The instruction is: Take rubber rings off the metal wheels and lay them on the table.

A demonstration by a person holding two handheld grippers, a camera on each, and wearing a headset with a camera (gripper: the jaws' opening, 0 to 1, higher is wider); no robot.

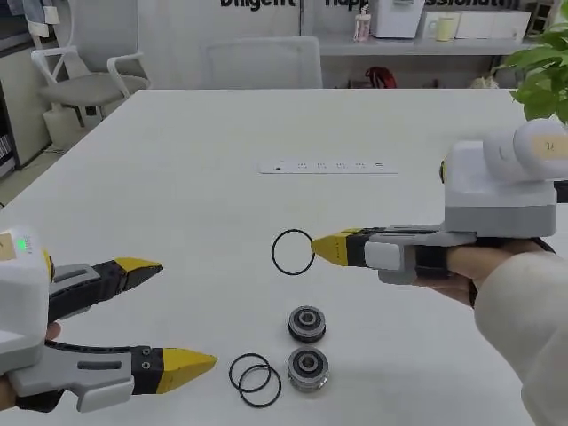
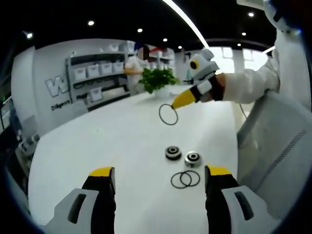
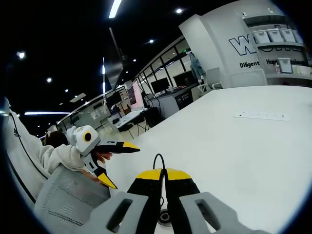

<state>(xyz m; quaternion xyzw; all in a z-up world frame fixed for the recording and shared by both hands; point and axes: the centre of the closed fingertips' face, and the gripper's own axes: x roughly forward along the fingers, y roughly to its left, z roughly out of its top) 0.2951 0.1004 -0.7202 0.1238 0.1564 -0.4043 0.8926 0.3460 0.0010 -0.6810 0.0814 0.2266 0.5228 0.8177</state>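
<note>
I read this as the laying-down step. My right gripper (image 1: 318, 248) is clamped on one rubber ring (image 1: 274, 252), pinched at its edge between the yellow tips. In the right gripper view the jaws are pressed together with the thin black loop rising out from between them. The ring hangs off the tips over the white table (image 1: 177, 177), beyond the wheels and well apart from the rings already laid. From the left gripper view I judge it to be off the surface, though I can't be sure. My left gripper (image 1: 182, 312) is released, its jaws spread wide and holding nothing, near the table's front edge and to the left of the parts. My next move is to lower the right gripper until the ring lies flat on the table and then let the jaws go; a spot beside the laid rings would keep them together. The loop is thin and floppy, so I'd expect it to stick to a pad or roll if I let go from height. By my count there are three rings: the one held and two lying overlapped, one (image 1: 230, 373) just left of the near wheel (image 1: 307, 367) and the other (image 1: 280, 388) across it. There are two metal wheels, the far wheel (image 1: 307, 323) just behind the near one. I can't tell whether either carries another ring.
</note>
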